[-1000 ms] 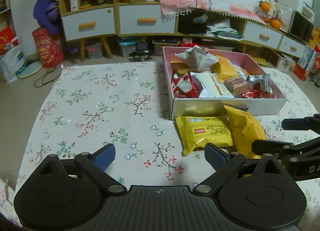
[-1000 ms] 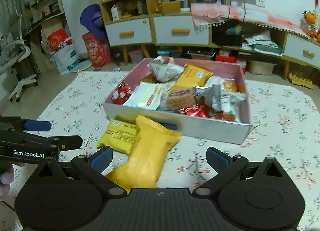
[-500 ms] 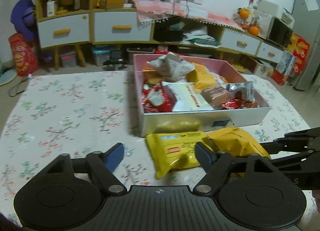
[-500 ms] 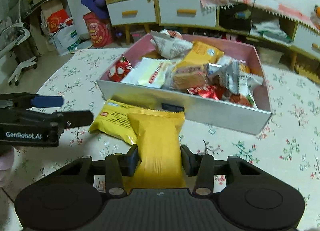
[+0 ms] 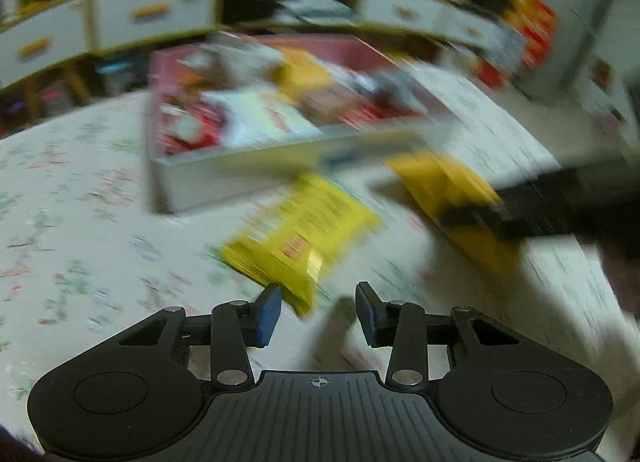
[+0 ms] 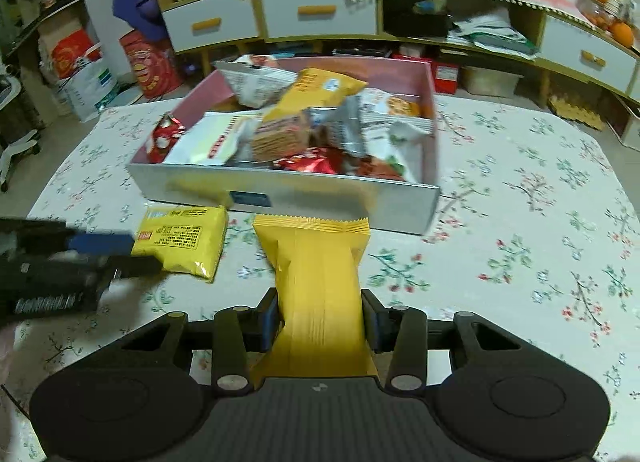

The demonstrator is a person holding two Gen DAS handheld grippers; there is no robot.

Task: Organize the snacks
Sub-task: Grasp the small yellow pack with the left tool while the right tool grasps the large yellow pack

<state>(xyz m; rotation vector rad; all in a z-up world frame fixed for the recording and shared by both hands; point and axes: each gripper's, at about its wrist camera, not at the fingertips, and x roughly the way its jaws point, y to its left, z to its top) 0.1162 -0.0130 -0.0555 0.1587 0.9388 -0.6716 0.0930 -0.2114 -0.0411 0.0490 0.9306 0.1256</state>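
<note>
1. The right tool (image 6: 318, 316) is clamped on a long yellow snack packet (image 6: 320, 274), its pads pressing the packet's sides. The packet's crimped far end sits just before the near wall of the box (image 6: 304, 197).
2. The left tool (image 5: 318, 314) is closing, its jaws still apart. The near corner of a flat yellow packet (image 5: 304, 234) lies between the blue pads (image 5: 269, 314); the left-wrist view is too blurred to say whether they press it.
3. In the right-wrist view the flat yellow packet (image 6: 182, 240) lies on the table (image 6: 520, 262), near the box's left front corner, with the left tool (image 6: 100, 254) at its left edge.
4. The box, pink inside, stands toward the table's far edge and is heaped with mixed snack packets (image 6: 296, 129).
</note>
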